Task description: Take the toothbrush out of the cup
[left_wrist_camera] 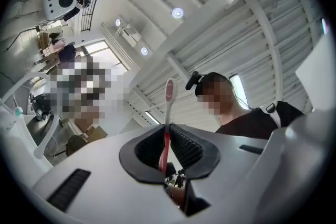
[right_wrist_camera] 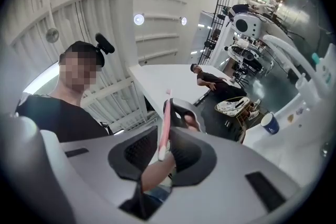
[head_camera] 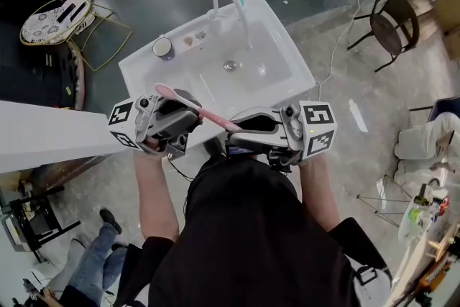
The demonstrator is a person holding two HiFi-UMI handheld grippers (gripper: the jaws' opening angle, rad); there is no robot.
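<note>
Both the left gripper (head_camera: 192, 117) and the right gripper (head_camera: 237, 134) have jaws closed on the pink toothbrush (head_camera: 205, 113), above the sink's (head_camera: 291, 65) near edge.

We wear a black short-sleeved top (head_camera: 251, 234) and a small black camera (left_wrist_camera: 193, 81) on the head. Our left tongs (left_wrist_camera: 167, 152) and right tongs (right_wrist_camera: 164, 152) have smooth grey shells, black ribbed pads and dark slots. The left cube (head_camera: 123, 122) and right cube (head_camera: 318, 129) are white with black square markers.
</note>
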